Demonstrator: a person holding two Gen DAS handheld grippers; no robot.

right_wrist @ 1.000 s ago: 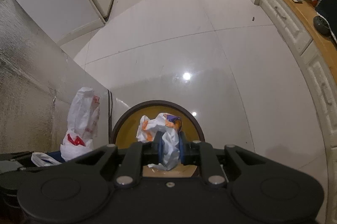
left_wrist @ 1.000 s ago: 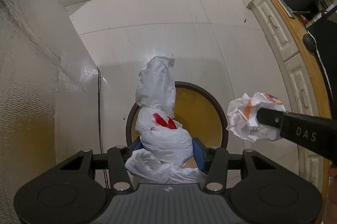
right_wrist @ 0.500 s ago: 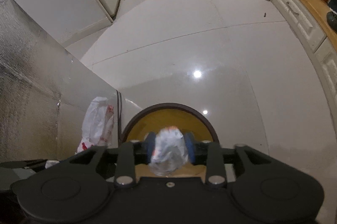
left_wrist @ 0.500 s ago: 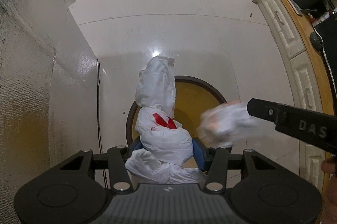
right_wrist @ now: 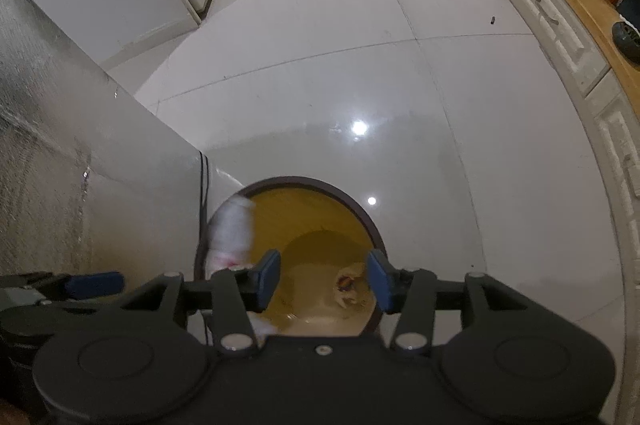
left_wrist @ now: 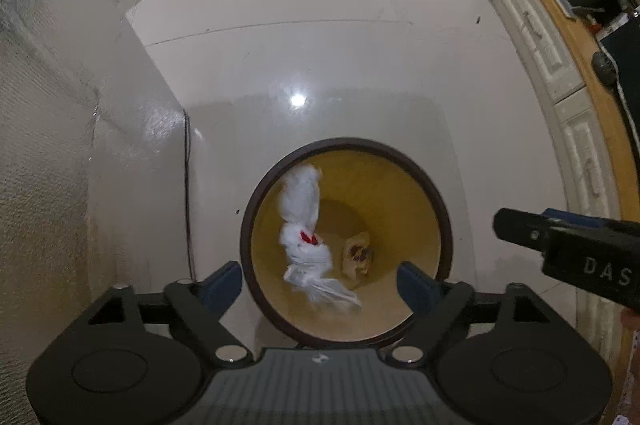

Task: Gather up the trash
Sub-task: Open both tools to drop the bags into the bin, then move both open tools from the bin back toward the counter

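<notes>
Now both claws spread, empty. Left gripper [left_wrist: 320, 281] straddles bin [left_wrist: 442, 221] rim at lower centre of frame. White bag [left_wrist: 306, 237] blurred inside bin mouth, free of the pads, just ahead of left claw; long axis near-vertical in frame, knotted end up. Crumpled wrapper [left_wrist: 357, 254] on bin floor. Right gripper [right_wrist: 324, 277] over bin too.

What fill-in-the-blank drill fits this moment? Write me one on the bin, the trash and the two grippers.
1. The left gripper has its jaws ____.
2. The white plastic bag is inside the round ____, blurred as if falling.
3. The crumpled wrapper lies at the bin's ____.
4. The right gripper holds ____.

Missing words: open; bin; bottom; nothing
</notes>
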